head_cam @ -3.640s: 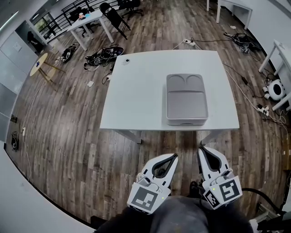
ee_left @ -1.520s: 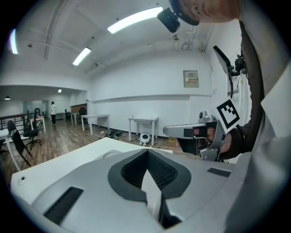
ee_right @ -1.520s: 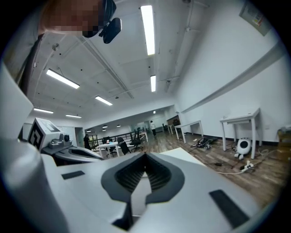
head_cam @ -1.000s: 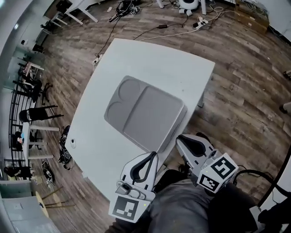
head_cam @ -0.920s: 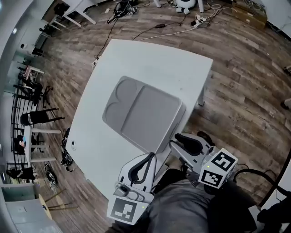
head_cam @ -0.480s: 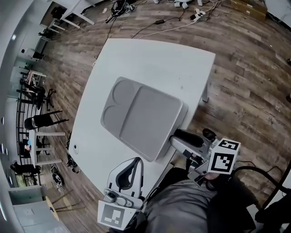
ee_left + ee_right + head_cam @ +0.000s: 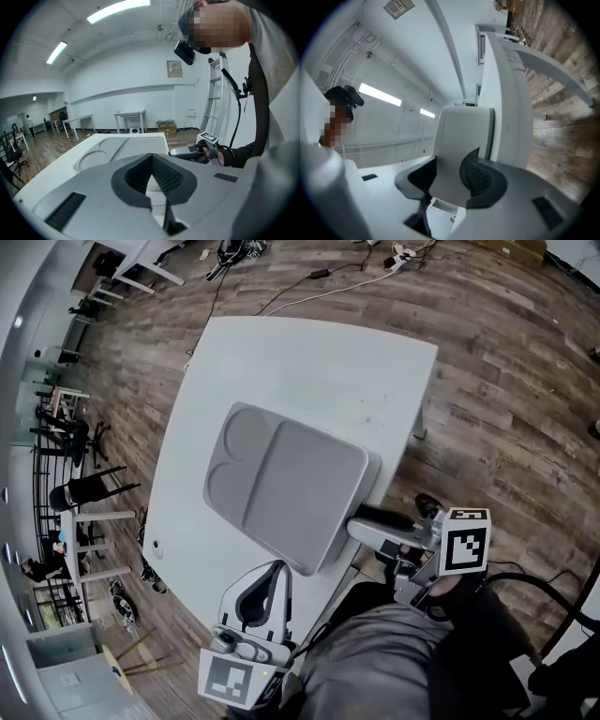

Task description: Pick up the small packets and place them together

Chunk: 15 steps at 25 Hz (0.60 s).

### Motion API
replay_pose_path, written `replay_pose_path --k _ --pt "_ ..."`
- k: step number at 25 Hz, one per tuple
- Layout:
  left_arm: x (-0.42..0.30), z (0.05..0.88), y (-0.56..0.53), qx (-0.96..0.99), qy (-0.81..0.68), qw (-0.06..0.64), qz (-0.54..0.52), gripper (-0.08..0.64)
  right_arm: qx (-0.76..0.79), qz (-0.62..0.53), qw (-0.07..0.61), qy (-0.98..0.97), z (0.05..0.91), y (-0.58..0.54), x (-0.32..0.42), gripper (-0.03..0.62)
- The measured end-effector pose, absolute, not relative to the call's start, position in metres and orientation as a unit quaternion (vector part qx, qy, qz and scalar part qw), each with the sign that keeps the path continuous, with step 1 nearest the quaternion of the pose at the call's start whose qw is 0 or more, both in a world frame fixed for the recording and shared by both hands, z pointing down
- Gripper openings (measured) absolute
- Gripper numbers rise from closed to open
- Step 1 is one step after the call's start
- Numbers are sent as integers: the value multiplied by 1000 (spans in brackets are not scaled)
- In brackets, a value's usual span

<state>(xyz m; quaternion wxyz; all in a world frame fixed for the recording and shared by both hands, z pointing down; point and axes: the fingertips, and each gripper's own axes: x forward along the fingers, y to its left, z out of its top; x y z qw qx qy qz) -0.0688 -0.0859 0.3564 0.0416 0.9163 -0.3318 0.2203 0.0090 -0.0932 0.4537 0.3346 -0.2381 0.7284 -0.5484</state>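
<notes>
No small packets show in any view. An empty grey tray (image 7: pixel 281 486) with two round wells and one large well lies on the white table (image 7: pixel 309 362). My right gripper (image 7: pixel 354 521), rolled onto its side, reaches the tray's near right corner. Its jaws have just been opening, and the tray (image 7: pixel 464 126) fills the gap of my right gripper (image 7: pixel 452 161); I cannot tell whether the pads touch it. My left gripper (image 7: pixel 277 565) hangs at the table's near edge, shut and empty. In its own view the left gripper (image 7: pixel 151 157) points across the tray (image 7: pixel 117 150).
A small round object (image 7: pixel 156 547) sits on the table's far left corner. Wooden floor surrounds the table, with cables (image 7: pixel 309 282) beyond it and chairs (image 7: pixel 80 491) to the left. The person's lap (image 7: pixel 384 662) fills the bottom of the head view.
The right gripper has rolled onto its side, slid up to the tray's corner and opened its jaws. The left gripper has drifted down and left in the picture. The head view has swung.
</notes>
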Motion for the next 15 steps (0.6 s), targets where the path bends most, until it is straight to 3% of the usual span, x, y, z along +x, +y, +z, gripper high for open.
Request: replay_pose_path --k 15 --pt "-68 359 -94 910 -341 52 231 2 -197 -574 373 701 458 -92 9 111"
